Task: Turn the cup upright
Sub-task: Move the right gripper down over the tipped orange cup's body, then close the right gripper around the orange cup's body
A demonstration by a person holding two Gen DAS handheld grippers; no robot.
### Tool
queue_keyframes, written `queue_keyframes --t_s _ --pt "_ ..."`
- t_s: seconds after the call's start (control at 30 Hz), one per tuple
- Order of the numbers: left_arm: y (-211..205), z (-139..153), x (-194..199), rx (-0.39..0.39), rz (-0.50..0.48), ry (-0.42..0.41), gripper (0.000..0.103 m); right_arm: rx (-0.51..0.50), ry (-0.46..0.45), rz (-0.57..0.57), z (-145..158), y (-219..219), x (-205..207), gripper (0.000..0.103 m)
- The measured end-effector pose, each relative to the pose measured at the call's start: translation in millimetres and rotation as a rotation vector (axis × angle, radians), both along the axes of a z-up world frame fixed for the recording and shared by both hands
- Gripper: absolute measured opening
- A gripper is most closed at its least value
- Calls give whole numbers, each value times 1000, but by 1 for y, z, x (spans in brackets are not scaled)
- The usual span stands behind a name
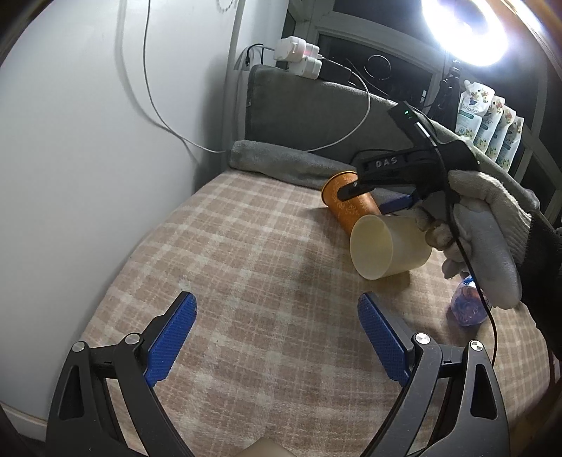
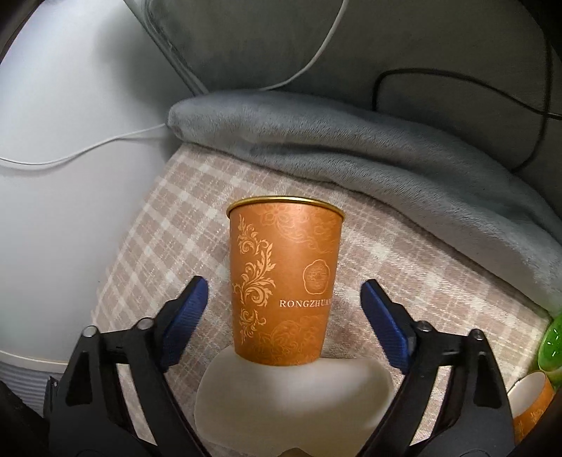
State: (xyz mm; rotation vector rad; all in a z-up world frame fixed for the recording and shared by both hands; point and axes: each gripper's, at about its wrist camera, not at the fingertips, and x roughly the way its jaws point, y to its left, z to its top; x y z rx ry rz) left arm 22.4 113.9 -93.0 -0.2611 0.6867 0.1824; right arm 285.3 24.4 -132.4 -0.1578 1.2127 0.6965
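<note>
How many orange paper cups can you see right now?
2. The first orange cup lies on the plaid cloth between the open right gripper fingers, next to a cream cup. The second orange cup is cut off at the right wrist view's lower right edge. More may be hidden.

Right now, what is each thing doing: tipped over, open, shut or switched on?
orange cup, lying on its side.
cream cup, lying on its side.
left gripper, open, empty.
right gripper, open, astride the orange cup.
ring light, on.
</note>
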Motion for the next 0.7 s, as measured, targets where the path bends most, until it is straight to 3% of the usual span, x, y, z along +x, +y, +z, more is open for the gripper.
queue_keyframes --t_s 0.17,0.37,0.7 --pt "1 1 -1 0 5 -1 93 -19 8 -3 -8 10 5 86" --pt "2 1 -2 -1 9 0 93 -38 32 -2 -17 13 8 65" --pt "1 3 -4 7 7 -5 93 39 -15 -35 -1 3 6 64"
